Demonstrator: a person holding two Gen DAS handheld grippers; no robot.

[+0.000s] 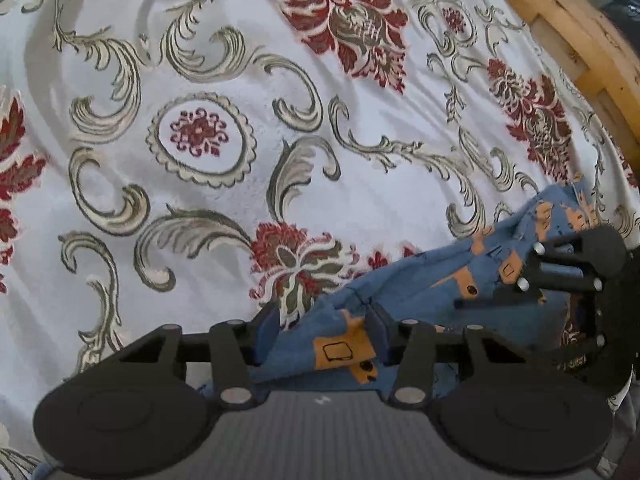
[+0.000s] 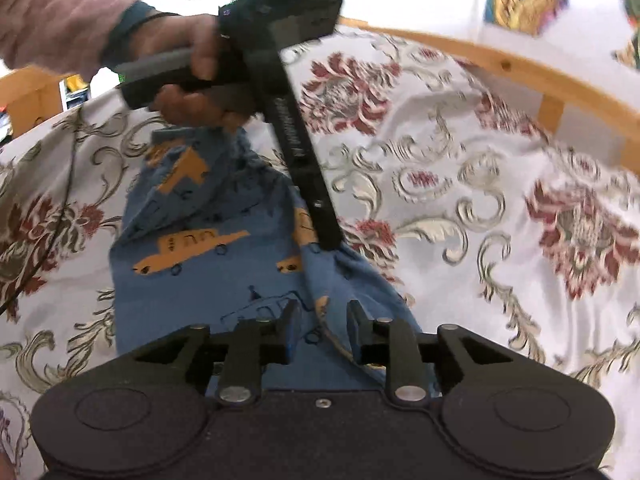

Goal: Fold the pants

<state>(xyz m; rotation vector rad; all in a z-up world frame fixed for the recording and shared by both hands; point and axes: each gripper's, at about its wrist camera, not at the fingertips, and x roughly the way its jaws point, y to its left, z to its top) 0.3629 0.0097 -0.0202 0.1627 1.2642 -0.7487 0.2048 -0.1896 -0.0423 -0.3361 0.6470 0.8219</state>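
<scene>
Now: blue pants (image 2: 208, 256) with orange car print lie bunched on floral bedspread (image 1: 200, 80), below wooden frame (image 1: 560, 32). Left gripper (image 1: 324, 332) fingers spread, fold of pants cloth lying between them; whether pads pinch it cannot be told. Right gripper (image 2: 322, 320) fingers parted over pants edge, cloth passing through gap, grip likewise unclear. Right wrist view: left hand (image 2: 188, 76) holds left gripper's handle above pants, its tip touching cloth. Left wrist view: right gripper (image 1: 560, 268) sits over pants near frame.
</scene>
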